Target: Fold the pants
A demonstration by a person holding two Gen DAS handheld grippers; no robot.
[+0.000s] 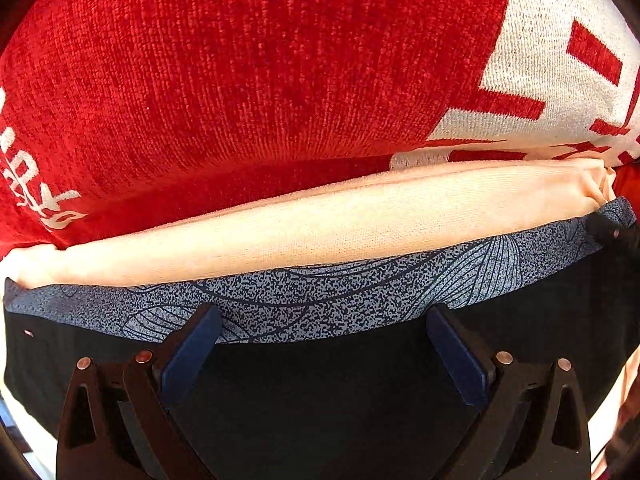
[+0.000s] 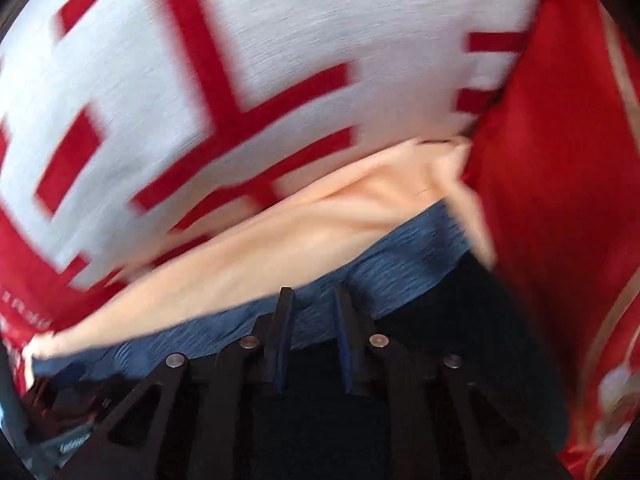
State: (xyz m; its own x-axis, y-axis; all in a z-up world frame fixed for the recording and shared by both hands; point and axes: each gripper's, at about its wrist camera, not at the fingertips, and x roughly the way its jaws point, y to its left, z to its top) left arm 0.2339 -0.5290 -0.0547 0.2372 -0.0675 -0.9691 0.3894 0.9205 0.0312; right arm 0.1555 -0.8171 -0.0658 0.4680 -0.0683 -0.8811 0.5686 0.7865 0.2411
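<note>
Pants [image 1: 320,380] with patterned waistband [image 1: 312,300]: left tongs [image 1: 320,324] wide, right tongs [image 2: 310,300] narrow, maybe empty. Pinch both corners evenly first.

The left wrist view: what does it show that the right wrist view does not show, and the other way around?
Only the left wrist view shows the left gripper, open wide over the patterned grey waistband, the leaf-like line pattern sharp, and white lettering on the red blanket.

Only the right wrist view, which is blurred, shows the right gripper, its fingers narrowly apart over the waistband, and a red cloth with a pale stripe at the right.

Both show the black pants, the peach fabric beyond the waistband, and the red and white blanket.
</note>
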